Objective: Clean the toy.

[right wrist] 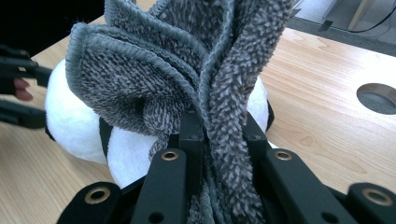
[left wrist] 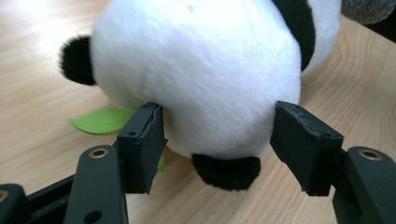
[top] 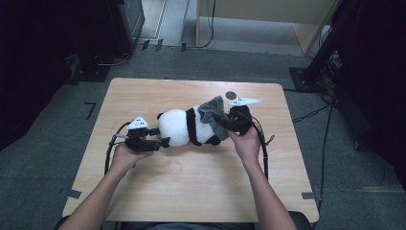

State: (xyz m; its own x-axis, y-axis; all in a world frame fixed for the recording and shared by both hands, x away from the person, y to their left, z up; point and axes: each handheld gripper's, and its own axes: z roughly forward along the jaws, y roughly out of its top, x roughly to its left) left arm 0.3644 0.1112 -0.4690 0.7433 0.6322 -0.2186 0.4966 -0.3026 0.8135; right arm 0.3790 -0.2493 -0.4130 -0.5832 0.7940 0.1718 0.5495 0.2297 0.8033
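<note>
A black-and-white panda plush (top: 184, 127) lies on its side in the middle of the wooden table (top: 191, 191). My left gripper (top: 163, 142) sits at its left end. In the left gripper view the jaws stand open on either side of the white round part of the plush (left wrist: 196, 70), with my left gripper (left wrist: 217, 140) not squeezing it. A green felt leaf (left wrist: 100, 120) lies under the plush. My right gripper (top: 225, 120) is shut on a grey fuzzy cloth (top: 214, 111), held bunched above the panda's right end. The cloth (right wrist: 154, 79) rises in folds from my right gripper (right wrist: 224, 130).
A round hole (top: 231, 95) is cut in the table behind the right gripper and appears as a hole (right wrist: 377, 98) in the right gripper view. Dark stands and cables surround the table on the carpet. Bare tabletop lies in front of the plush.
</note>
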